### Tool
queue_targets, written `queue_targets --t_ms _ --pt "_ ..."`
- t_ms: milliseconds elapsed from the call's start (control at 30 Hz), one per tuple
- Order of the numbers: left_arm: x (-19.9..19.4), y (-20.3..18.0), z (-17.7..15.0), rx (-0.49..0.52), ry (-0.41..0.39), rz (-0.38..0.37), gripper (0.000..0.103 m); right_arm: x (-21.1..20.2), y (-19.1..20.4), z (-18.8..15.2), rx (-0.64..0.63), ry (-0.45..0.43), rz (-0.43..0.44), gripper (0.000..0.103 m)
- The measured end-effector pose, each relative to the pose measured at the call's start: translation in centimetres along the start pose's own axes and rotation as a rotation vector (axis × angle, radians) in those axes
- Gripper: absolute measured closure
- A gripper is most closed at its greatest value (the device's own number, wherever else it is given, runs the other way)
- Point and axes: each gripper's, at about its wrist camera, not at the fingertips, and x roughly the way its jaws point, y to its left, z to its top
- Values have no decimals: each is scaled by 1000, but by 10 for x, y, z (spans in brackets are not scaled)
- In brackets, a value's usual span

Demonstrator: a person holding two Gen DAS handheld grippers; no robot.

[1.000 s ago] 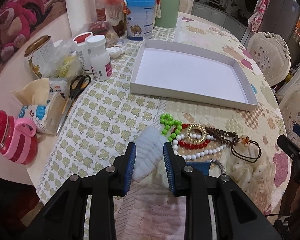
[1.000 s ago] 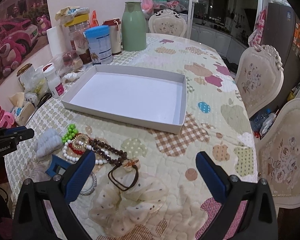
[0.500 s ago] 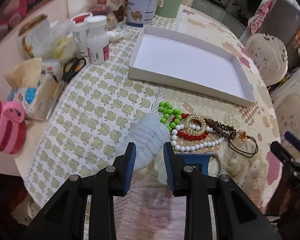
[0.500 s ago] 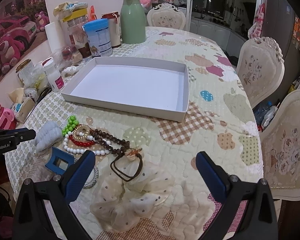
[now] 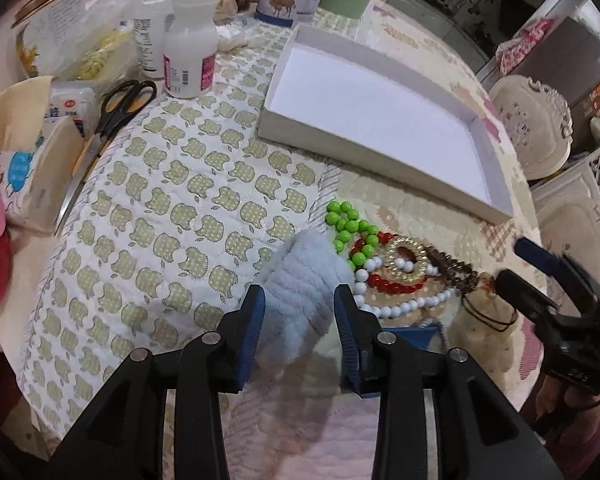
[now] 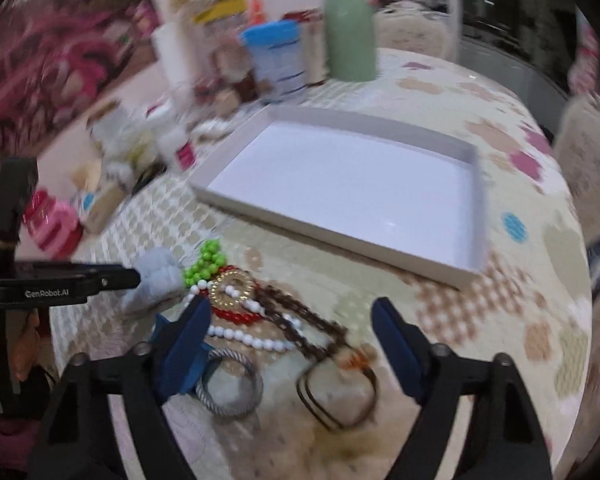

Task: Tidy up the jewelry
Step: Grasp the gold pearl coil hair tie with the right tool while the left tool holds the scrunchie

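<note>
L gripper [image 5: 299,312] had its jaws closed in on the blue scrunchie [image 5: 303,280], pads [image 5: 255,320] touching both its sides; scrunchie sat just left of the bead pile [image 5: 384,276], on the quilt [image 5: 172,216]; green beads [image 5: 350,230] at pile's near-left edge, gold ring [image 5: 406,258] atop it, brown string [image 6: 300,320] trailing right; white box [image 5: 380,120] lay beyond pile, apart from it; R gripper [image 6: 292,340] hung over pile's right end w/ jaws spread wide, holding nothing; view blurred.
</note>
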Motion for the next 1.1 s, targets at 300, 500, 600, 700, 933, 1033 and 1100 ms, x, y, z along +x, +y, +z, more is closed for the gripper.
queue_targets --t_ms 300,500,600,700,933,1033,1100 --pt "15 -4 3 51 1 41 67 63 19 20 -116 118 57 39" --pt "13 -1 5 58 24 23 67 84 24 19 -166 165 91 70" --pt "17 1 5 66 37 15 58 82 24 20 -167 151 117 85" --pt "22 4 1 56 51 12 55 75 22 22 -155 128 130 91" --pt "11 7 0 29 4 -8 80 34 -2 35 -74 27 142 91" --pt "0 4 5 36 -27 1 83 21 -17 42 -43 -2 126 91" --pt "-9 0 13 35 -55 0 83 14 -28 49 -22 -21 110 91"
